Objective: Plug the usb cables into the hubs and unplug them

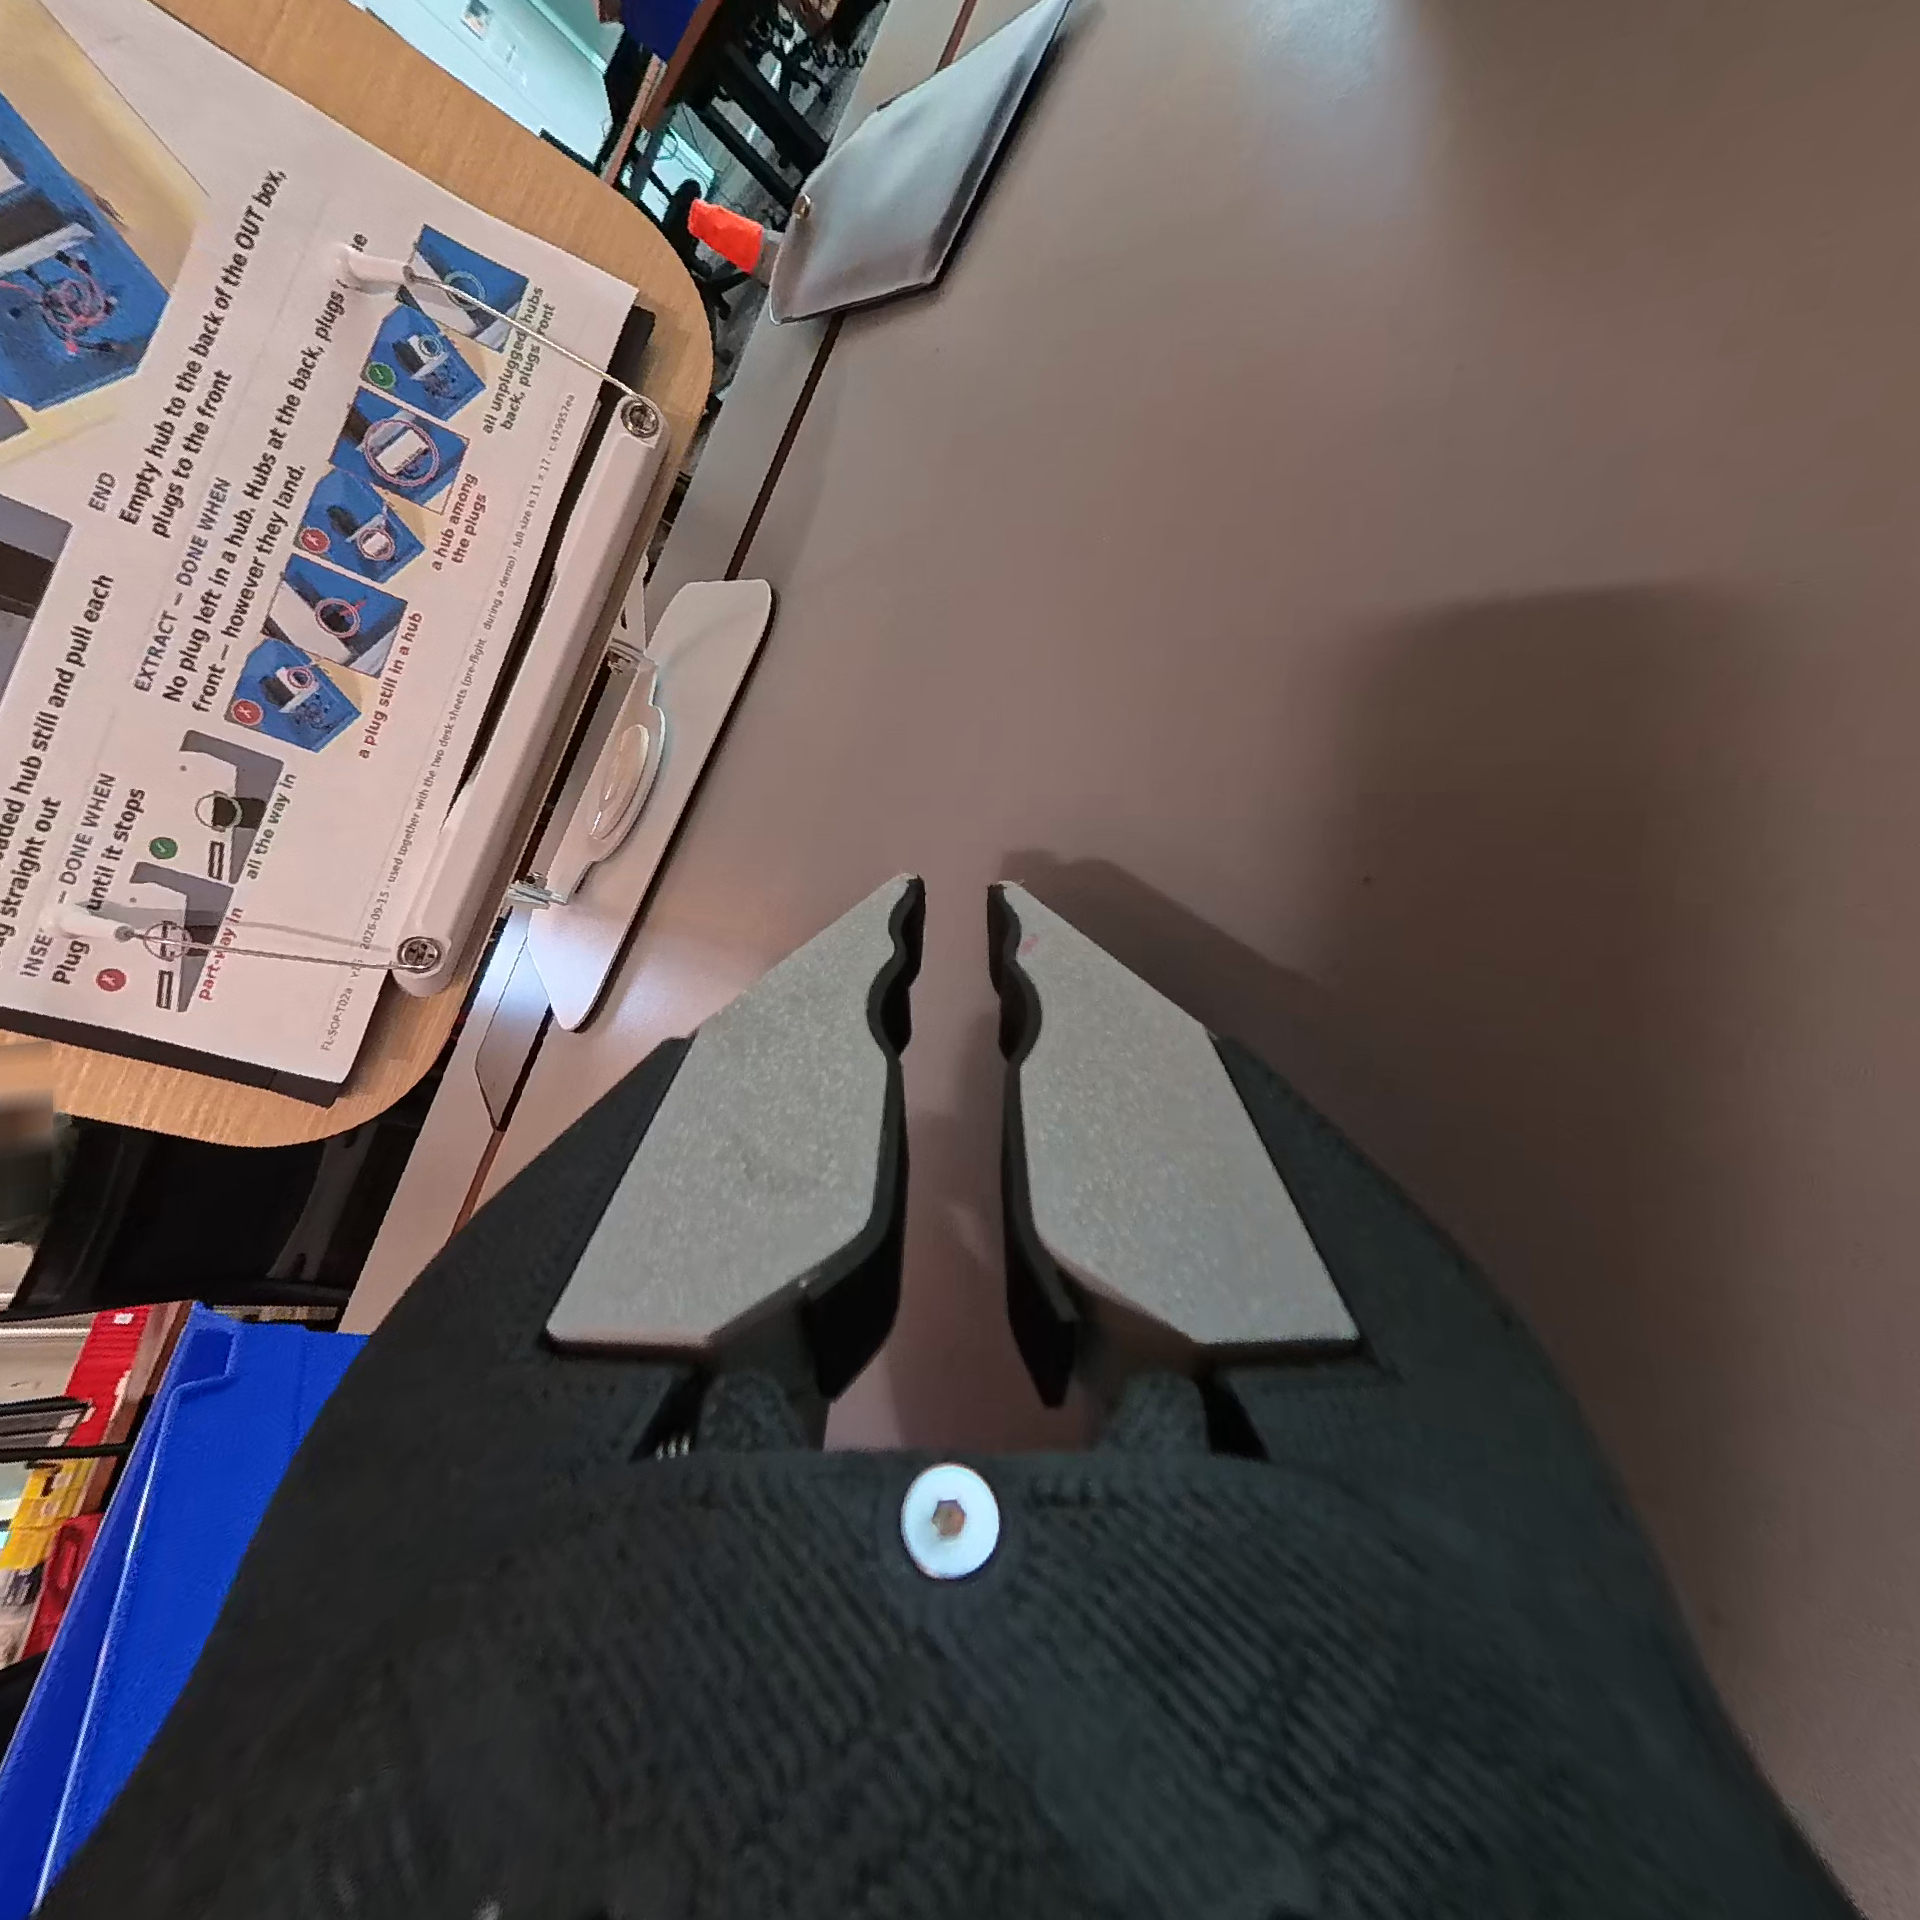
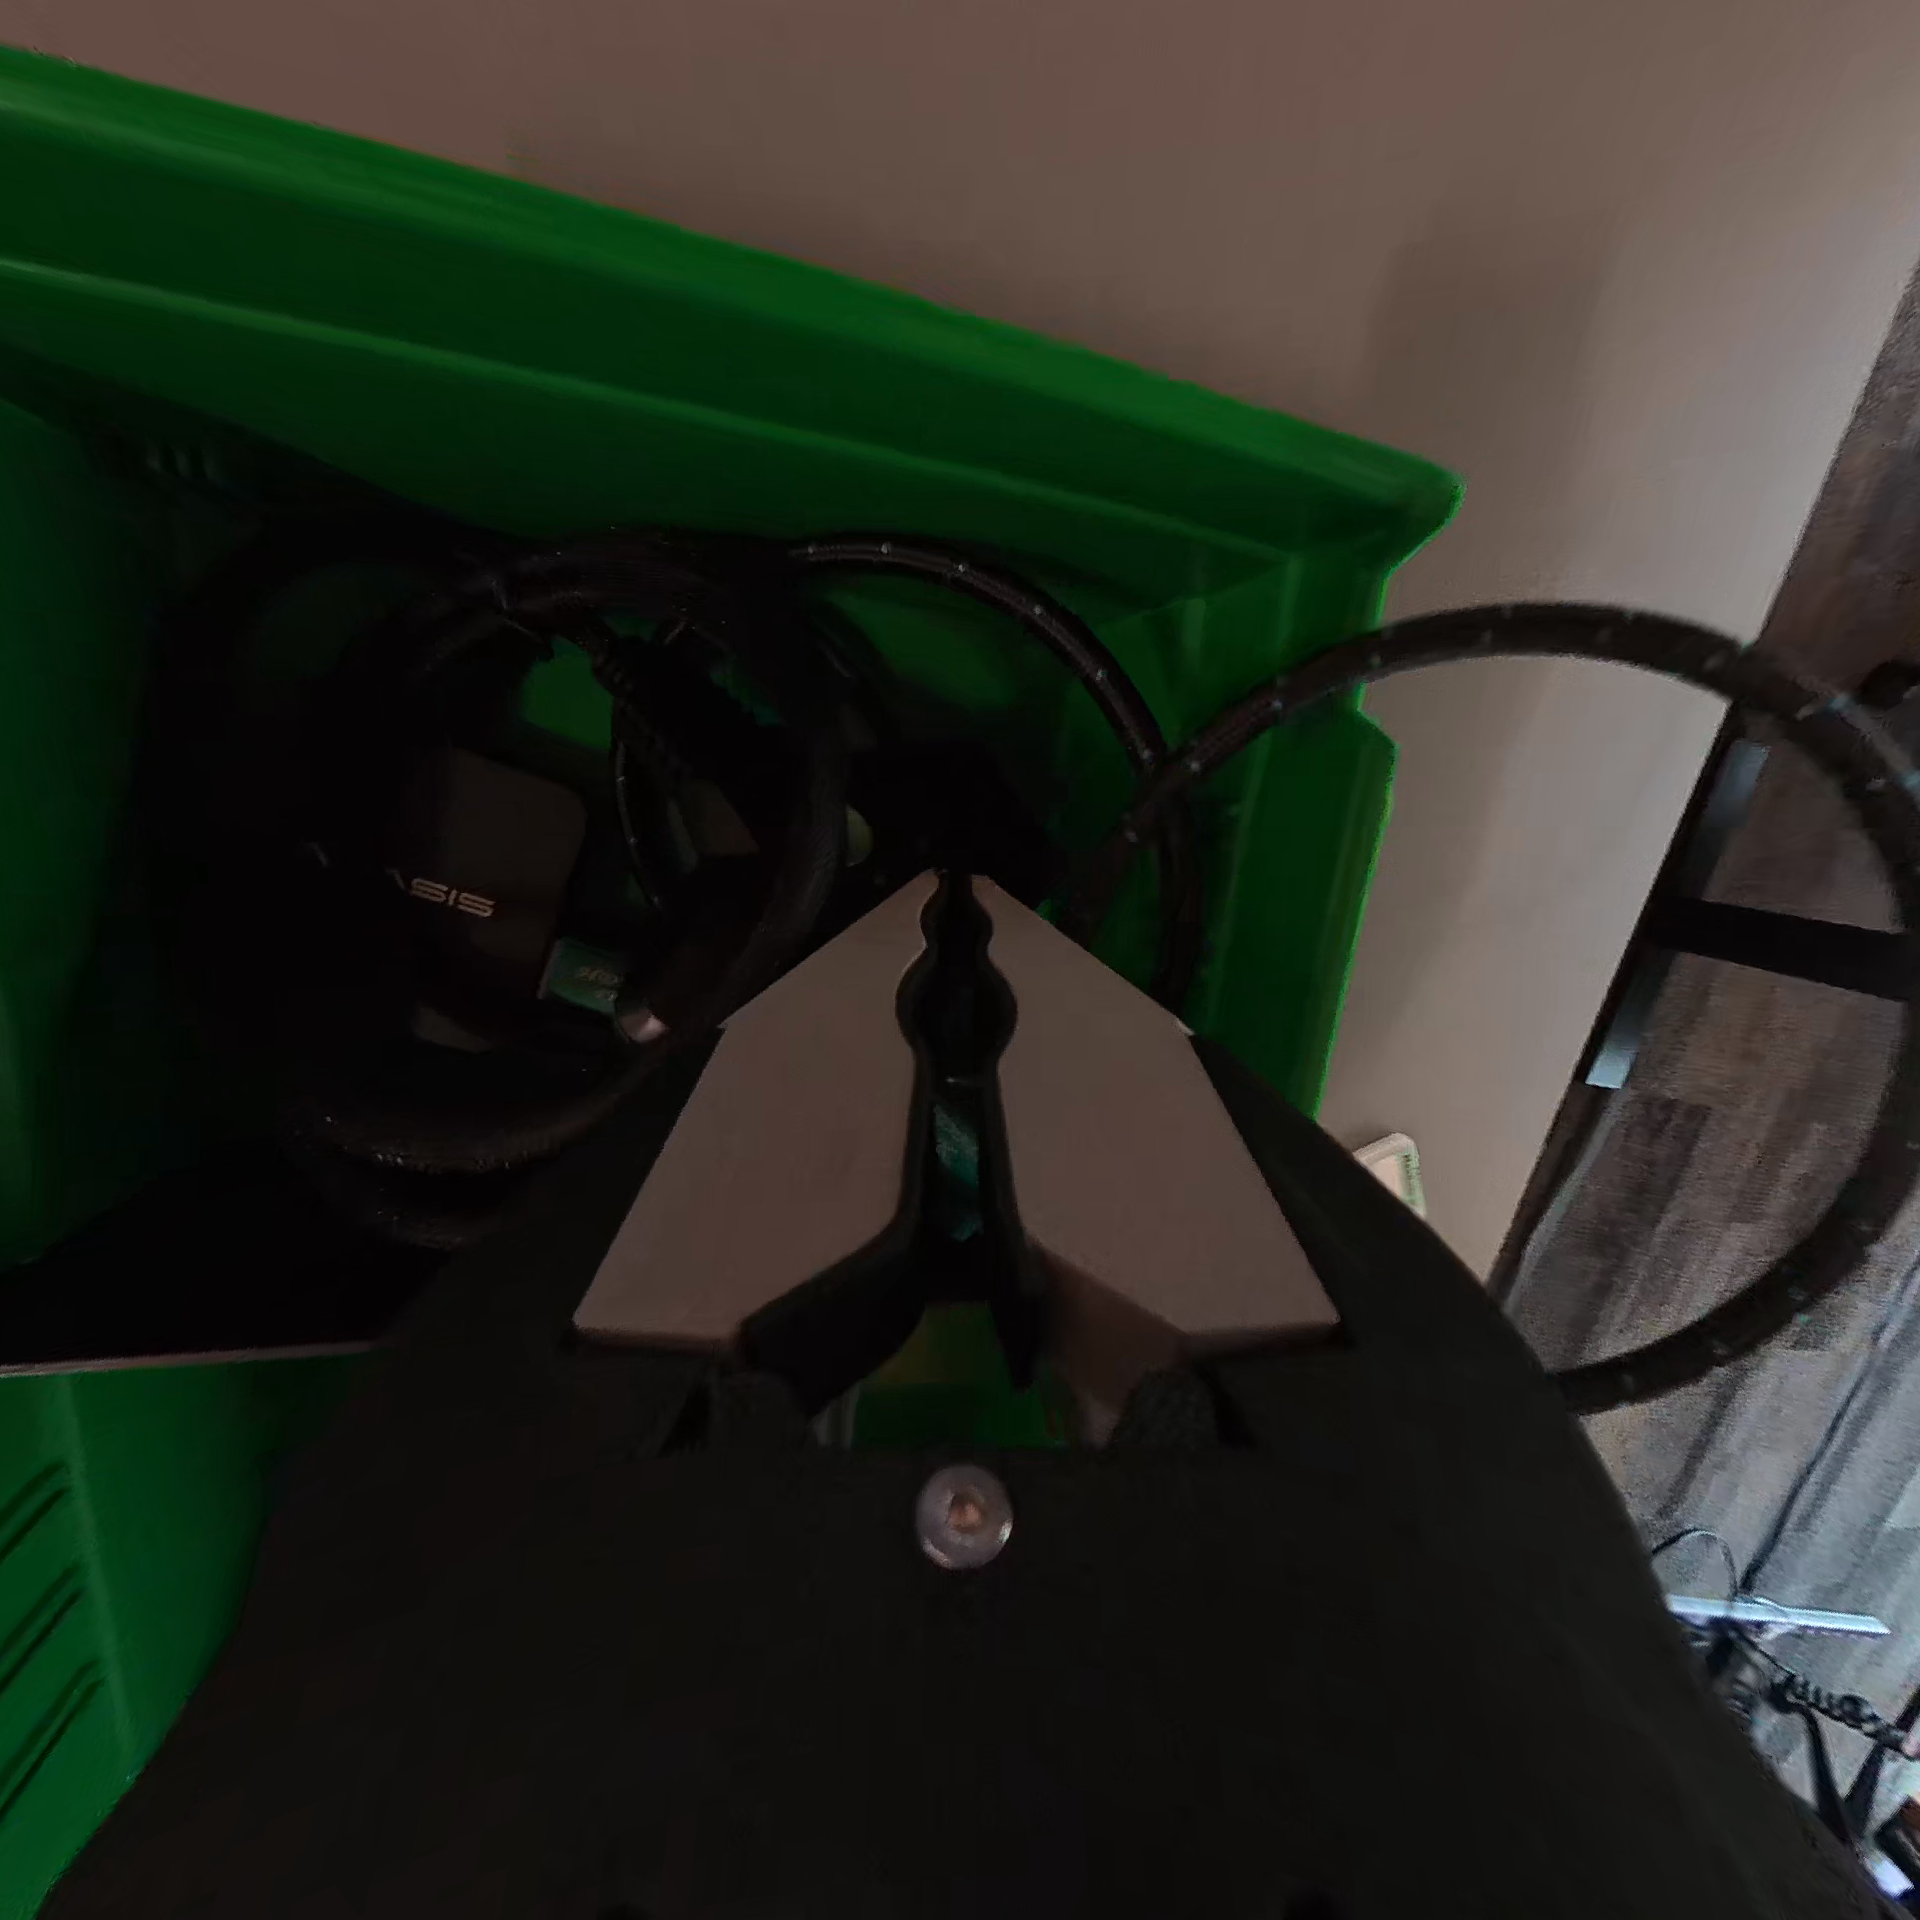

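Observation:
In the right wrist view my right gripper is over the near right corner of a green bin, with its fingertips closed together. A dark plug end of a black braided cable sits right at the tips, and the cable loops out over the bin's right wall. Inside the bin lie more coiled black cables and a dark rectangular hub. In the left wrist view my left gripper is empty over the bare brown table, its fingers a small gap apart.
A wooden board holding a printed instruction sheet under a white clip stands left of the left gripper. A blue bin is at the lower left. A grey plate lies farther back. Floor shows right of the green bin. The grippers' ends are close to 50 centimetres from one another.

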`<action>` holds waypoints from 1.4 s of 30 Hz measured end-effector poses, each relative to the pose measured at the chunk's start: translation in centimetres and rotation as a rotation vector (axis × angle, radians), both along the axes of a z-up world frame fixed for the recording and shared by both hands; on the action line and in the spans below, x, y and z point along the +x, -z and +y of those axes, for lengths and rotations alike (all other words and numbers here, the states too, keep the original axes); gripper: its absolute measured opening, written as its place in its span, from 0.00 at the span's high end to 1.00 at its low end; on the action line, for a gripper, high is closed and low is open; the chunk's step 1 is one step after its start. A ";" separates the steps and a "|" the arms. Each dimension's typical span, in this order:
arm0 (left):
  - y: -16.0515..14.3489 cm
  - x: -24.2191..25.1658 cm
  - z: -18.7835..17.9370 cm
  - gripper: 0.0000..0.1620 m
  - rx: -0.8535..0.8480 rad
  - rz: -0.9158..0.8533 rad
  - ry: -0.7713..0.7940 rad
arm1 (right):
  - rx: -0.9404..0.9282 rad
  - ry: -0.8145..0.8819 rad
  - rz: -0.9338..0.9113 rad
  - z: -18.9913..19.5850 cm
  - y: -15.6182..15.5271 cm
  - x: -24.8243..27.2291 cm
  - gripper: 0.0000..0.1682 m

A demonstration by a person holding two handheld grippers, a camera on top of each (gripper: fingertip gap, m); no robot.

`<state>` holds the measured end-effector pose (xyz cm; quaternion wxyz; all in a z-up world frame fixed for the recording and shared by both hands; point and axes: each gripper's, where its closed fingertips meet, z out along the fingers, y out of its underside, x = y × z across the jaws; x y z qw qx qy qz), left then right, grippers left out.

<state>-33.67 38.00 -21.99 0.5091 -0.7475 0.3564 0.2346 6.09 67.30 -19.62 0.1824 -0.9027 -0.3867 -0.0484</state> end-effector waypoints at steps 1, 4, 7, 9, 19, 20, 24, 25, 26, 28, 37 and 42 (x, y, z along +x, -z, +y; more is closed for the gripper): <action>0.0 0.0 0.0 0.94 0.000 -0.002 0.000 | 0.021 -0.011 -0.012 0.2 -0.3 -0.1 1.00; 0.0 0.0 0.0 0.94 0.001 -0.005 0.002 | 0.089 -0.022 0.006 0.2 -2.4 -0.2 1.00; 0.0 0.1 -0.1 0.94 0.001 -0.002 0.006 | 0.174 0.014 0.127 -0.5 -6.6 -0.1 1.00; 0.0 0.1 -0.1 0.94 0.000 -0.004 0.007 | 0.230 0.020 0.207 -1.6 -9.6 0.1 1.00; -4.2 2.1 -1.9 0.93 0.123 -0.216 0.017 | 0.433 -0.129 0.734 -14.8 -15.1 0.3 1.00; -4.5 2.9 -2.6 0.92 0.121 -0.261 0.034 | 0.431 -0.147 0.738 -16.2 -14.4 0.4 1.00; -6.2 6.5 -6.6 0.81 0.089 -0.378 0.115 | 0.485 -0.195 0.731 -21.2 -12.2 0.8 1.00; -6.6 7.2 -7.8 0.77 0.071 -0.390 0.131 | 0.517 -0.193 0.739 -22.0 -12.0 0.9 1.00; -7.3 7.8 -9.0 0.75 0.055 -0.399 0.142 | 0.540 -0.196 0.744 -22.8 -11.7 1.0 1.00; -9.2 8.4 -11.4 0.73 0.062 -0.424 0.155 | 0.543 -0.207 0.734 -24.0 -10.6 1.1 0.73; -9.5 4.2 -17.2 0.75 0.045 -0.400 -0.009 | 0.328 -0.231 0.763 -27.0 -5.1 -0.1 0.61; -10.8 -0.2 -20.5 0.73 0.118 -0.496 -0.168 | 0.404 -0.108 0.760 -25.9 -5.0 1.7 0.22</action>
